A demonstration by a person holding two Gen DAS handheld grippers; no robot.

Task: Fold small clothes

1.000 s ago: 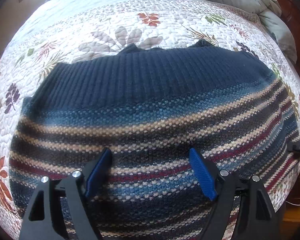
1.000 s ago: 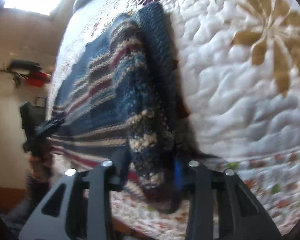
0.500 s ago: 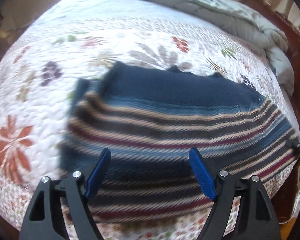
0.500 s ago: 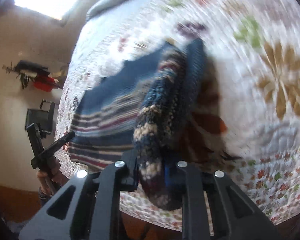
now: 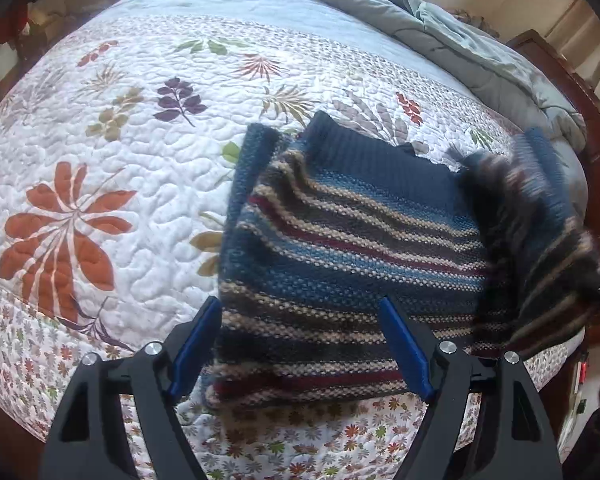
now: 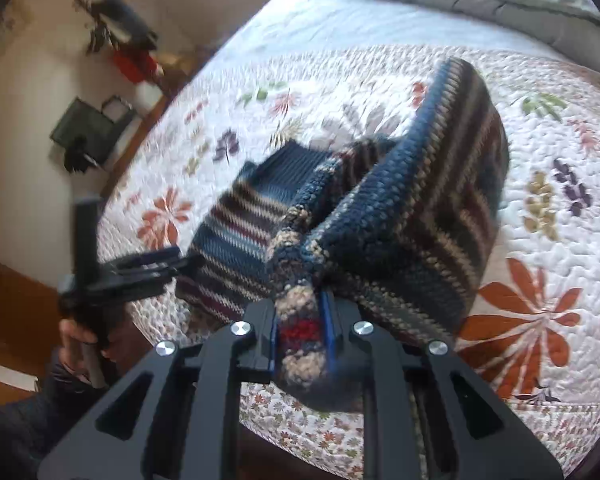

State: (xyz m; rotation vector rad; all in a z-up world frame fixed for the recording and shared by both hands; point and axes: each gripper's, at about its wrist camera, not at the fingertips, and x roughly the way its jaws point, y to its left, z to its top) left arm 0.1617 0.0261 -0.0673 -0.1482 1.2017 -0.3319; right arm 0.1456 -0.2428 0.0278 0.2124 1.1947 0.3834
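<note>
Knitwear fills the middle of both views: a striped sweater [image 5: 340,256] in navy, blue, tan and dark red lies on the bed's floral quilt [image 5: 112,184], near the bed's front edge. We see its plain navy ribbed band along the far side and, at its left edge, a narrow strip of knit turned over.

Our left gripper [image 5: 300,344] hangs just above the sweater's near hem with its blue-padded fingers [image 5: 196,344] spread wide and nothing between them (the left pad sits over the garment's left edge, the right pad over the stripes).

Our right gripper [image 6: 300,334] is clamped on a bunched edge of the sweater [image 6: 404,216], the knit pinched tight between both pads. From that grip the garment's right side is lifted off the quilt [image 6: 548,184] and curls over toward the middle, while the rest lies flat; in the left wrist view this raised flap shows blurred at the right. The right wrist view also catches the left gripper [image 6: 180,258] from the side, at the sweater's near left corner.

A pale green comforter [image 5: 440,28] is heaped along the far side of the bed.
</note>
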